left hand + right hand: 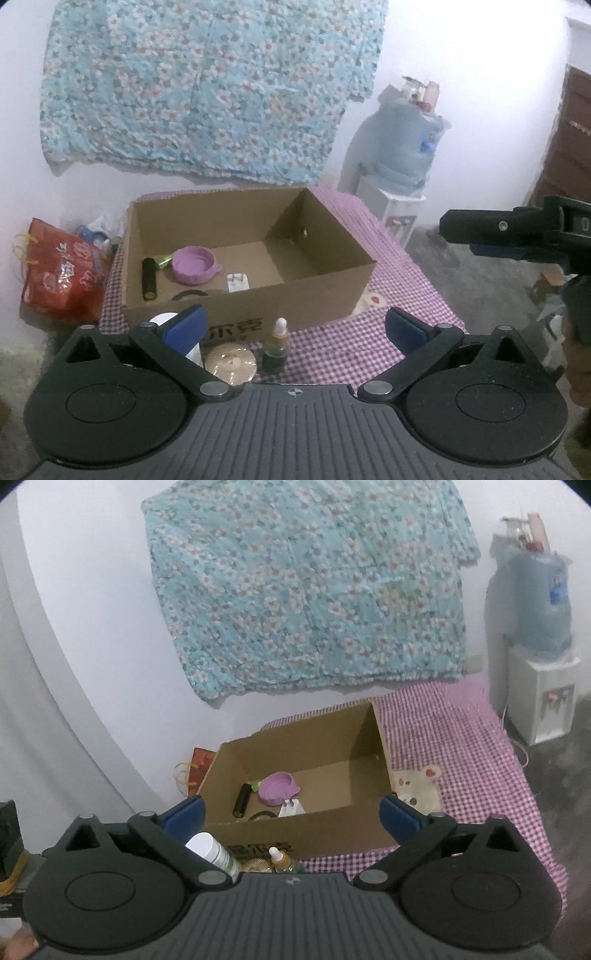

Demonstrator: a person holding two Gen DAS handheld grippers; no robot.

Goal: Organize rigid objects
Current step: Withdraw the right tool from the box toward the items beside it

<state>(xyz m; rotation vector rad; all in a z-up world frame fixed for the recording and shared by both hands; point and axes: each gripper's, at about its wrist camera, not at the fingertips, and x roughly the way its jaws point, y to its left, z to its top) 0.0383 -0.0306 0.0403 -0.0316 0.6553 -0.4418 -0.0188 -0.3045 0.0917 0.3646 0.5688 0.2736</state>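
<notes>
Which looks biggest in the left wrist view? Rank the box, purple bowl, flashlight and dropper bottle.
1. Box
2. Purple bowl
3. Flashlight and dropper bottle: they look alike, and the bottle is nearer the camera, so unranked.

Brown cardboard box (325, 291), purple bowl (194, 265), black torch (149, 278), purple-checked tablecloth (343, 347), blue floral cloth (207, 88), red bag (61, 273)

My left claw (293, 328) tipped downward, blue pads (190, 326) spread wide with nothing gripped, my right claw (291, 814) likewise tipped down, jaws wide apart and empty, its black body off to the right of my left.
</notes>
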